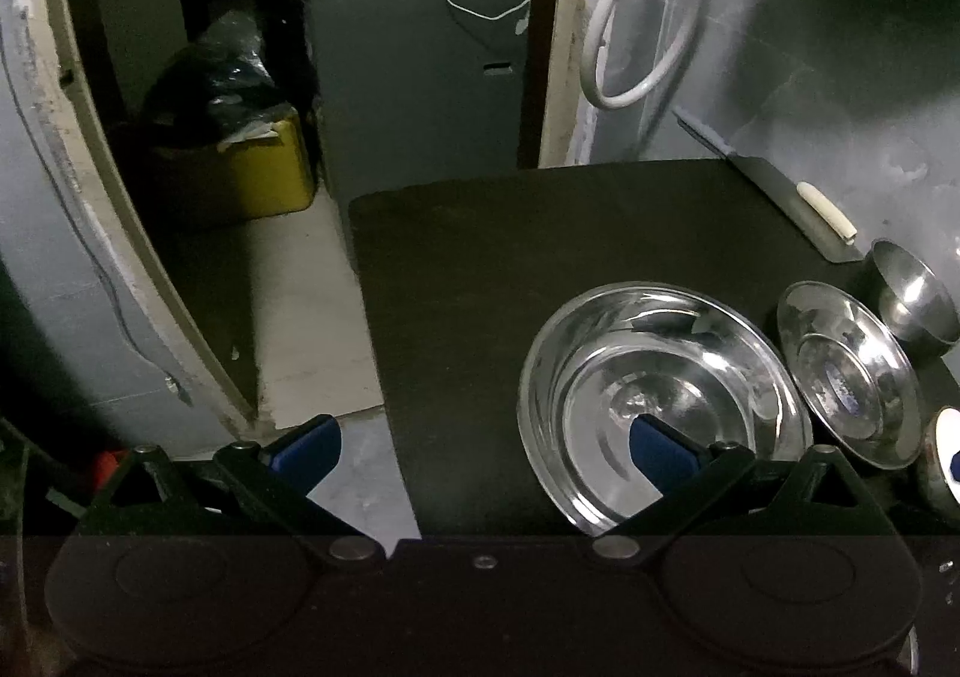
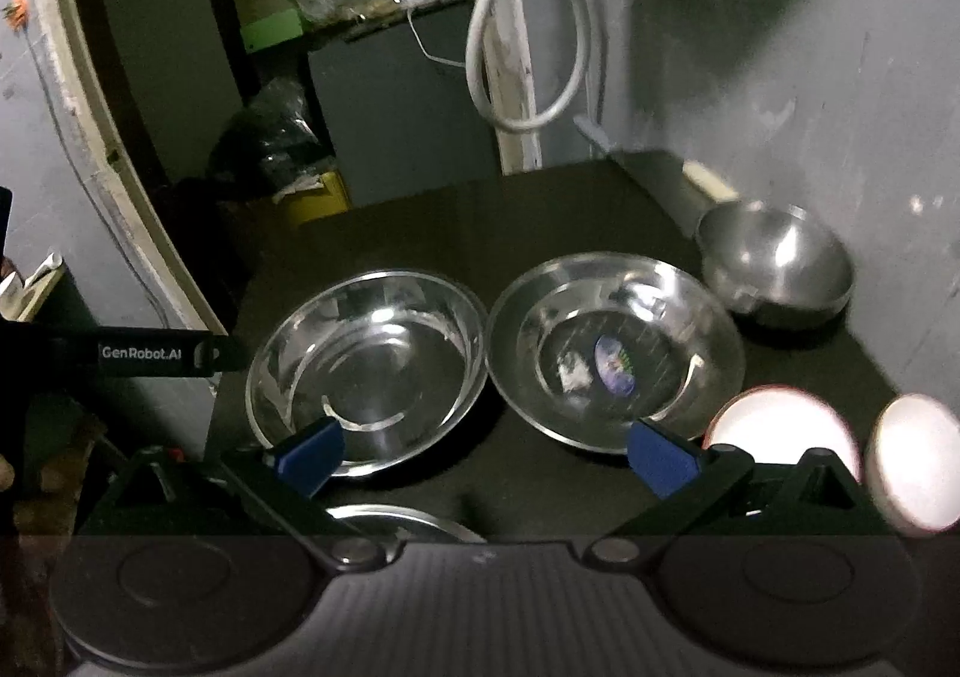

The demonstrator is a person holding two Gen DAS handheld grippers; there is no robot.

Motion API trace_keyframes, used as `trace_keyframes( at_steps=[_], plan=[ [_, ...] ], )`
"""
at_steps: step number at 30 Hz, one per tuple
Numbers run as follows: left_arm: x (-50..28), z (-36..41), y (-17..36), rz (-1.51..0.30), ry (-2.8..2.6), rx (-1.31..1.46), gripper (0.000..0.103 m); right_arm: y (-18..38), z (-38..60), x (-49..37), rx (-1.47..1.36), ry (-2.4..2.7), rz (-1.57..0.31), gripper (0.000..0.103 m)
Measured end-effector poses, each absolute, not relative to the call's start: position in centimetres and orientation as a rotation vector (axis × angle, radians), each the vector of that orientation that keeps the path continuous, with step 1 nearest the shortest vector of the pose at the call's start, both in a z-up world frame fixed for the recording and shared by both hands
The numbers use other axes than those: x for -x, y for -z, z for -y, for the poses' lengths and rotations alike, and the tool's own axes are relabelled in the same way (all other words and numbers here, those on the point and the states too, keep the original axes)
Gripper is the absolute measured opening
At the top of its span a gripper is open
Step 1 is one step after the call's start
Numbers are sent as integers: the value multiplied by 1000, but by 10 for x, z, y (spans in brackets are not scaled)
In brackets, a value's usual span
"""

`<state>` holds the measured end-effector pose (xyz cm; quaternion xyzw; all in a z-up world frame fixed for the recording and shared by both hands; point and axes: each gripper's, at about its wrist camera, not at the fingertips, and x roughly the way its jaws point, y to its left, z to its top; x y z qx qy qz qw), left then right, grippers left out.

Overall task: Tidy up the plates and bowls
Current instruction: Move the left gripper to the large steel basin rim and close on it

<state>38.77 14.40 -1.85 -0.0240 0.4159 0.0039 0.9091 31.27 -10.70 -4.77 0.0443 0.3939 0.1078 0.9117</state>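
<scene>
Worktop: black, set against a grey wall, with a doorway to its left.

Large steel bowl: upright, empty, on the left half of the worktop. In the left wrist view the same bowl sits just ahead of the left tool.

Steel plate: just right of the large bowl, rims nearly touching; a small blue sticker shows at its centre. Also seen in the left wrist view.

Small steel bowl: upright, behind and right of the plate, near the wall. Left wrist view.

2 white dishes: one near the front right of the plate, the other to its right at the worktop edge. Glare hides their shape.

Steel rim: a curved edge near the front, mostly hidden behind the right tool; cannot tell what dish it belongs to.

Knife: dark blade, pale handle, lying at the back by the wall.

Left tool: blue-tipped fingers spread wide, holding nothing; its right finger overlaps the large bowl in view.

Right tool: fingers spread wide, holding nothing, above the front of the worktop.
</scene>
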Motion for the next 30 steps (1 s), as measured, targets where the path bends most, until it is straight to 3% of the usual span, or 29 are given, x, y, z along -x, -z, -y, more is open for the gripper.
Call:
trace_keyframes(
  at_steps=[2,11,17,21,27,30],
  plan=[
    [-393,-144,22,-867,-5,54,102,54,106,-318,-117,-217,-828,102],
    [-415,-145,36,-897,59,96,98,73,96,-338,-184,-219,-886,82],
    [-421,-142,43,-912,83,120,87,84,92,-348,-204,-207,-913,80],
    [-426,-142,46,-930,94,145,75,88,89,-354,-207,-199,-929,66],
    [-428,-145,51,-937,129,200,67,91,89,-356,-216,-194,-929,55],
    [-428,-148,54,-946,138,207,55,92,90,-356,-226,-189,-924,48]
  ],
)
